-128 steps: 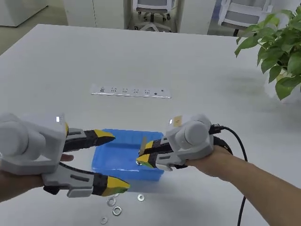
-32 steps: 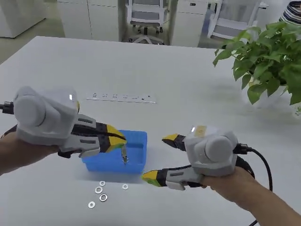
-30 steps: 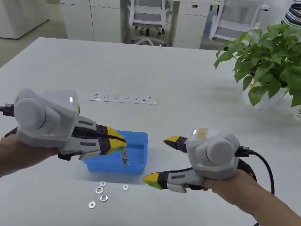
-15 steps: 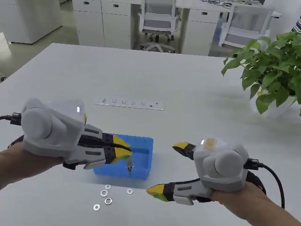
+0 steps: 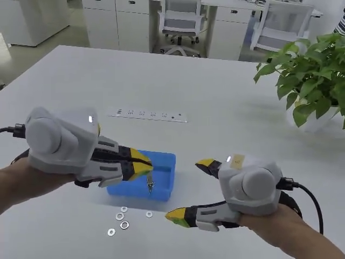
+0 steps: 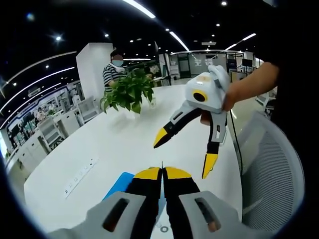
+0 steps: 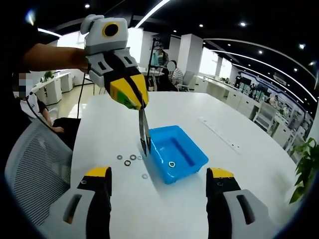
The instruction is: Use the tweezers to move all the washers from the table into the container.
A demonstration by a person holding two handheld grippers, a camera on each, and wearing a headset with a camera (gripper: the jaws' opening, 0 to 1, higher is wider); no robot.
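My left gripper (image 5: 144, 164) is shut on the metal tweezers (image 5: 149, 183), which hang point-down over the front edge of the blue container (image 5: 163, 164). In the right gripper view the tweezers (image 7: 144, 132) end just above the table beside the container (image 7: 192, 158), and one washer (image 7: 171, 164) lies inside it. Several washers (image 5: 123, 218) lie loose on the table in front of the container. My right gripper (image 5: 188, 190) stands open to the right of the container, nothing between its jaws. In the left gripper view, the shut left gripper (image 6: 162, 173) points at the open right gripper (image 6: 182, 159).
A white power strip (image 5: 146, 115) lies behind the container. A potted plant (image 5: 312, 81) stands at the table's right edge. Office chairs (image 5: 180, 24) stand beyond the far edge. A mesh chair (image 7: 35, 164) is next to the table.
Four seconds ago the right gripper held the tweezers over the container and the left was open. Now the left holds them and the right is open, drawn back to the right.
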